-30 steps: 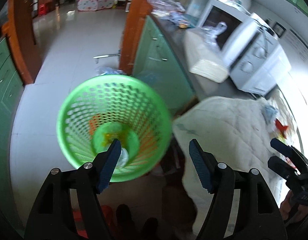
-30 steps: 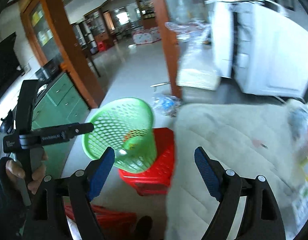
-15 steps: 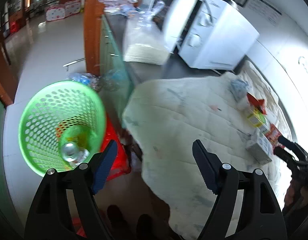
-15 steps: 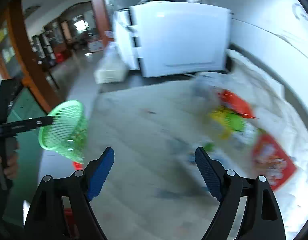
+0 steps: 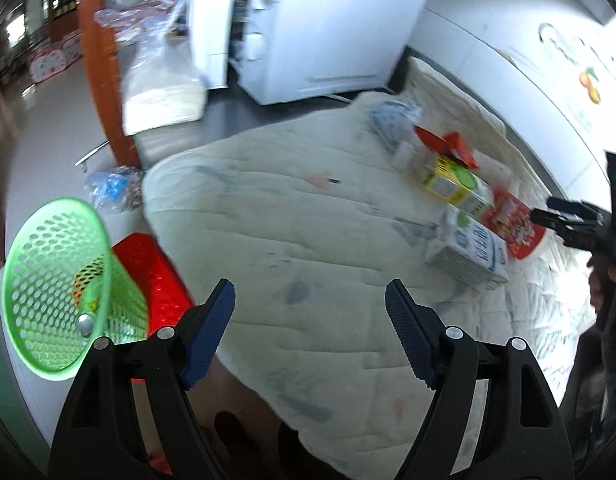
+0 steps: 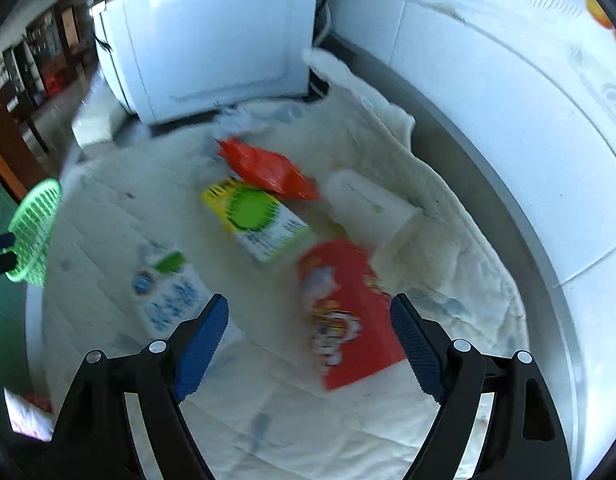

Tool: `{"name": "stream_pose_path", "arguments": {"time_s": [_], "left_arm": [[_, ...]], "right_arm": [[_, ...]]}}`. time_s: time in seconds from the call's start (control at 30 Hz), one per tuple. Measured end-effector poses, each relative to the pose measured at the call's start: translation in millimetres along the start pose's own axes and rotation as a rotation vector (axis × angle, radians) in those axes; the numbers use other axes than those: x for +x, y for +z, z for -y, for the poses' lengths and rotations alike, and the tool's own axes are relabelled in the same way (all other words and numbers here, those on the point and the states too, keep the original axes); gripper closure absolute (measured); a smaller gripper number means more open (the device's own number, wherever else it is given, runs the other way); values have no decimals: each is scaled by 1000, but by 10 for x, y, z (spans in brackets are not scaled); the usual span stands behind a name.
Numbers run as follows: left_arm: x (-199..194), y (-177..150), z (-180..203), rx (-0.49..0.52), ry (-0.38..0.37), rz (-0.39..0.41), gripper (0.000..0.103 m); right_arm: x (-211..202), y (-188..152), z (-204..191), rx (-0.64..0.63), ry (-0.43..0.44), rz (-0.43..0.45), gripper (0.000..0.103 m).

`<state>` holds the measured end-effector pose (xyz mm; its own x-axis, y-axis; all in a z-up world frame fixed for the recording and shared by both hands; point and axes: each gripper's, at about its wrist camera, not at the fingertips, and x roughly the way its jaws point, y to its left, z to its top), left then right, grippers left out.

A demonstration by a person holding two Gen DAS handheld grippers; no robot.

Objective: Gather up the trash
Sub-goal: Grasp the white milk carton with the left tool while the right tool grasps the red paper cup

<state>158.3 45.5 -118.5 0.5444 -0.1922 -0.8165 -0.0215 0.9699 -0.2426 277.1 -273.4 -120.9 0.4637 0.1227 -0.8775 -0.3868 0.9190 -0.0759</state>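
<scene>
Trash lies on a cream quilted cloth (image 6: 108,208) on the counter: a red snack packet (image 6: 348,312), a yellow-green carton (image 6: 256,216), a white-blue carton (image 6: 168,292), an orange-red wrapper (image 6: 264,168) and a white box (image 6: 368,204). My right gripper (image 6: 308,340) is open and empty, just above the red packet. My left gripper (image 5: 308,332) is open and empty over the cloth's near edge. The green mesh basket (image 5: 56,292) stands low at the left with a can (image 5: 85,324) inside. The cartons (image 5: 468,248) also show in the left wrist view.
A white microwave (image 6: 212,40) stands at the back of the counter, a white tiled wall (image 6: 508,100) on the right. A red crate (image 5: 156,276) sits under the basket. A plastic bag (image 5: 116,188) lies on the floor. The right gripper (image 5: 568,224) shows at the left view's right edge.
Both grippers swung right, from the basket toward the counter. The right gripper came close over the trash pile. The basket slid to the left edge of both views.
</scene>
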Motion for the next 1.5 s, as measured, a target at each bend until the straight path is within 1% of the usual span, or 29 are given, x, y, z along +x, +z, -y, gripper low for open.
{"name": "stream_pose_path", "arguments": {"time_s": [0.1, 0.17, 0.2, 0.23, 0.33, 0.37, 0.4, 0.43, 0.47, 0.53, 0.6, 0.63, 0.7, 0.77, 0.83, 0.9, 1.0, 1.1, 1.17, 1.23, 1.3, 1.37, 1.5], "left_arm": [[52, 35, 182, 30, -17, -16, 24], [85, 56, 313, 50, -32, -27, 23], [98, 63, 374, 61, -36, -31, 23], [113, 71, 430, 71, -39, -35, 23], [143, 89, 683, 143, -66, -28, 23], [152, 92, 783, 183, -67, -22, 23], [167, 96, 875, 225, -75, -16, 23], [180, 104, 933, 253, -78, -13, 23], [203, 114, 1016, 295, -83, -10, 23], [245, 140, 1146, 377, -118, -11, 23], [303, 162, 1291, 488, -133, -17, 23], [327, 173, 1339, 524, -155, -25, 23], [398, 194, 1465, 628, -207, -52, 23], [456, 204, 1564, 722, -229, -57, 23], [521, 207, 1666, 819, -270, -72, 23], [616, 228, 1760, 923, -285, -70, 21], [756, 282, 1851, 1024, -328, -80, 19], [899, 334, 1921, 1107, -380, -104, 15], [994, 374, 1962, 1165, -419, -130, 15], [1056, 406, 1992, 1212, -436, -137, 15], [1123, 428, 2021, 1257, -478, -172, 12], [1182, 396, 2052, 1316, -506, -203, 12], [1312, 326, 2087, 1417, -506, -229, 12]], "right_arm": [[181, 32, 123, -41, -7, -90, 23], [290, 51, 151, -56, -18, -124, 23], [370, 51, 182, -68, -11, -156, 23], [412, 63, 194, -74, -14, -172, 23], [521, 42, 245, -94, -22, -208, 23], [541, 34, 262, -94, -23, -213, 24], [562, 25, 285, -89, -17, -217, 26], [585, 9, 329, -79, -8, -226, 31], [594, -3, 348, -75, -3, -228, 32], [599, -27, 376, -71, 9, -224, 32], [568, -58, 395, -74, 20, -219, 32], [553, -61, 391, -76, 23, -219, 33], [527, -85, 390, -82, 30, -222, 33], [520, -103, 397, -83, 39, -224, 33], [512, -125, 376, -80, 50, -228, 33], [476, -175, 377, -78, 50, -233, 33], [444, -243, 383, -72, 49, -243, 33], [395, -326, 405, -55, 58, -252, 33], [367, -371, 419, -44, 63, -255, 33], [338, -415, 428, -35, 72, -259, 33], [317, -453, 439, -28, 81, -263, 33], [299, -487, 440, -20, 85, -264, 33], [296, -517, 443, -11, 93, -265, 33]]}}
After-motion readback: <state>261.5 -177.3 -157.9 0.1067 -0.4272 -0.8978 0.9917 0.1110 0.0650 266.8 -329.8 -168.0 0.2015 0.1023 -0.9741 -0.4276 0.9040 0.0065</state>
